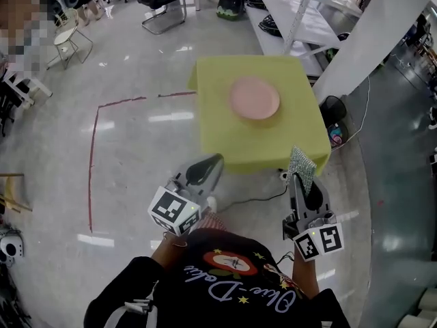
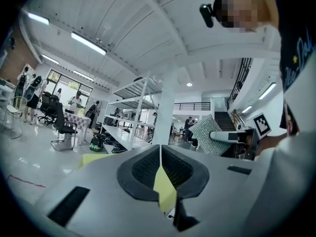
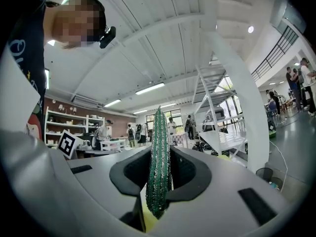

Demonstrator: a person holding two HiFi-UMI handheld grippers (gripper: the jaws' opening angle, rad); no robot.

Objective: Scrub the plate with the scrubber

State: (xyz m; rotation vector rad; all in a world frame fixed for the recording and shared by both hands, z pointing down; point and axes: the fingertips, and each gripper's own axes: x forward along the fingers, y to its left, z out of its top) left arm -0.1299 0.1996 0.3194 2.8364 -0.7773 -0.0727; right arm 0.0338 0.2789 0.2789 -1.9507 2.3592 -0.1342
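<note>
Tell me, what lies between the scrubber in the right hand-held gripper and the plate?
Nothing but the bare yellow-green tablecloth separates the scrubber from the plate, as the head view shows.

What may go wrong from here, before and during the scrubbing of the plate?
The plate lies loose on the cloth, and the left gripper is shut, away from it: it may slide under scrubbing. A cable crosses the floor ahead: tripping is possible.

Pink plate (image 1: pixel 254 98) lies centred on the yellow-green surface (image 1: pixel 217 118). Left tool (image 1: pixel 213 161) is at the plate's 7 o'clock, near the surface's front edge. Right tool (image 1: pixel 301 180), at 5 o'clock, grips a glittery scrubber (image 1: pixel 301 162).
</note>
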